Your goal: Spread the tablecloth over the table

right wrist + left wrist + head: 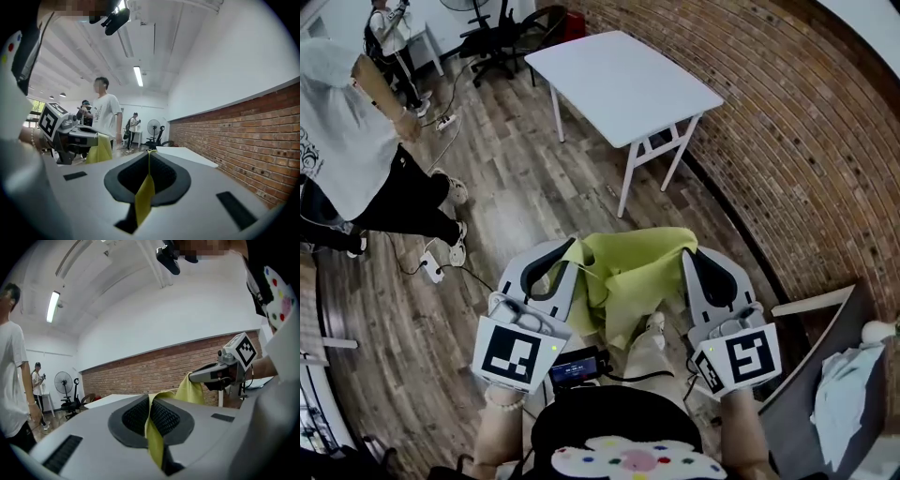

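The brown wood-plank floor fills the left and middle of the head view; the curved red brick wall runs down its right side. The white rectangular table with white legs stands at upper centre, its top bare, close beside the wall. A person in a white shirt and dark trousers stands at the upper left, well apart from the table. The yellow-green fabric tablecloth hangs bunched at lower centre, below the table in the frame and not touching it, strung between my two claws. My left gripper is clenched on one edge of it, a strip of the cloth pinched between the dark ribbed pads; my right gripper is clenched on the other edge, a thin yellow fold caught between its pads. A black office chair sits at the top edge, left of the table; the pale crumpled heap at the lower right edge may be paper or cloth.
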### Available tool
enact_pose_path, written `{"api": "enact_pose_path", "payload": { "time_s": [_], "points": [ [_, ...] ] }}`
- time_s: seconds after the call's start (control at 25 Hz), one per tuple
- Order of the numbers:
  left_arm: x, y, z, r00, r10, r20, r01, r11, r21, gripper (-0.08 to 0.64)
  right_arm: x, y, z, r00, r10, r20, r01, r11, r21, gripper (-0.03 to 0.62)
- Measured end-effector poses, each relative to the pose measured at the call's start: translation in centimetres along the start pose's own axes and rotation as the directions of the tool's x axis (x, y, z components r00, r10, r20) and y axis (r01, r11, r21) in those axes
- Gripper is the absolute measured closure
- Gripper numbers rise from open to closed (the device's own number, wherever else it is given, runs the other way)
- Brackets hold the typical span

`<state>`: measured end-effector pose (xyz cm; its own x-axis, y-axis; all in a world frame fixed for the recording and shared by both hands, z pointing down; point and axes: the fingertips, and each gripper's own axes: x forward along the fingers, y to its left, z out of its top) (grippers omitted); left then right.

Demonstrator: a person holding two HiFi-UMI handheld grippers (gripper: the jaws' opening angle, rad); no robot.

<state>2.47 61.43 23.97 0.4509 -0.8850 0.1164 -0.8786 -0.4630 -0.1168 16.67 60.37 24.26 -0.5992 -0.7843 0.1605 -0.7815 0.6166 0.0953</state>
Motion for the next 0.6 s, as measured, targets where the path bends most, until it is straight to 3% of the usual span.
{"api": "enact_pose_path", "payload": {
  "time_s": [0.2, 0.6],
  "points": [
    [4.4, 0.8, 0.6, 0.995, 0.092, -0.029, -0.092, 0.996, -0.004, 0.545, 2.8, -5.3, 0.0, 0.998, 0.067, 0.004, -0.067, 0.997, -0.025, 0.558],
    [13.0, 0.1, 4.0, 0.984, 0.174, -0.043, -0.173, 0.985, 0.025, 0.545, 6.9, -15.2, 2.1, 0.988, 0.141, 0.061, -0.138, 0.989, -0.051, 0.558]
  ]
}}
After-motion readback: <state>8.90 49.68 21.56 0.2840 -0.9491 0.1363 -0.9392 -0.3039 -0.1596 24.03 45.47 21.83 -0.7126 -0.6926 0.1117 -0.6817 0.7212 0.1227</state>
